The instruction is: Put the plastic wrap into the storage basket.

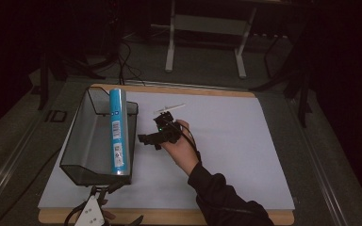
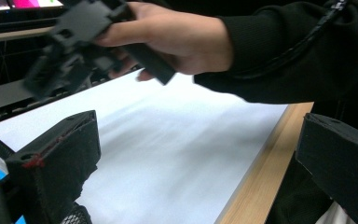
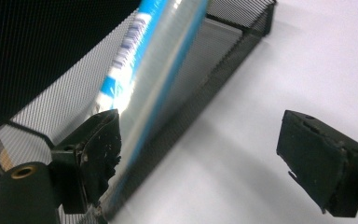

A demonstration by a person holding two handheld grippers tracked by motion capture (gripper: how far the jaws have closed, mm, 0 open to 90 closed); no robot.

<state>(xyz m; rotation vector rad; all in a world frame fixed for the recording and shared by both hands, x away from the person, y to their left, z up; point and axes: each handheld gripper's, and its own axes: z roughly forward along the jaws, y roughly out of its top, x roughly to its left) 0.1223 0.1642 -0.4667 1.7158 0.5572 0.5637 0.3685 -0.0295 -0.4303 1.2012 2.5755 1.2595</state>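
Beside the mesh basket (image 1: pixel 82 136), the right gripper (image 1: pixel 147 139) gapes wide at the blue tube (image 1: pixel 116 132); square up first. Left gripper (image 1: pixel 104 190) probably open too.

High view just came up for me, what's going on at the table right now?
A person's right hand holds the right claw open just beside the black mesh basket. A blue tube lies along the basket's right-hand rim, tilted against the mesh, and neither claw grips it. The left claw sits open at the near edge of the white mat, below the basket.
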